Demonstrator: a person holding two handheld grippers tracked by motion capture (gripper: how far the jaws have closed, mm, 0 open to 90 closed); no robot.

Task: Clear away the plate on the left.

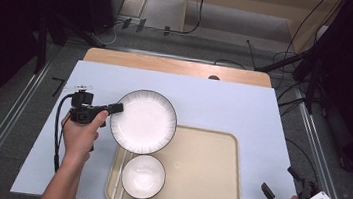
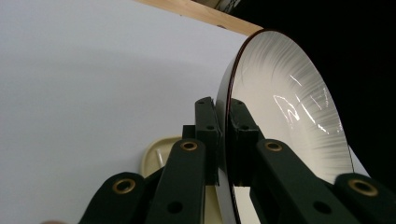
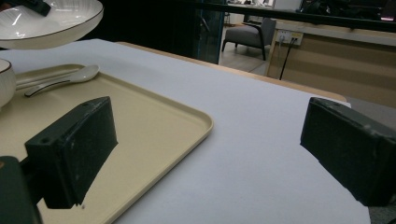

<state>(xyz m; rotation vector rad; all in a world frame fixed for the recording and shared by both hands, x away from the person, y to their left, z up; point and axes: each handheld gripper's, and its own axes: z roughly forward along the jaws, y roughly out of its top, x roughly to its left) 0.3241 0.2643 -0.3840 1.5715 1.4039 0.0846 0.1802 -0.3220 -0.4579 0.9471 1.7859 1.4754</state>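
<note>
A large white plate (image 1: 145, 122) with a dark rim hangs over the far left corner of a beige tray (image 1: 207, 168). My left gripper (image 1: 116, 108) is shut on the plate's left rim. In the left gripper view the jaws (image 2: 223, 126) pinch the rim of the plate (image 2: 285, 112), with the tray's corner (image 2: 156, 156) below. A small white bowl (image 1: 143, 176) sits at the tray's near left. My right gripper (image 1: 280, 181) stands open off the tray's near right corner, and nothing lies between its pads (image 3: 74, 149). In the right gripper view the plate (image 3: 46, 23) floats above the tray (image 3: 154, 121).
A white spoon (image 3: 77, 74) and chopsticks lie on the tray beside the bowl (image 3: 3, 84). The white table sheet (image 1: 224, 105) spreads around the tray, with a wooden strip (image 1: 178, 67) at the back. Cables and stands crowd the floor beyond.
</note>
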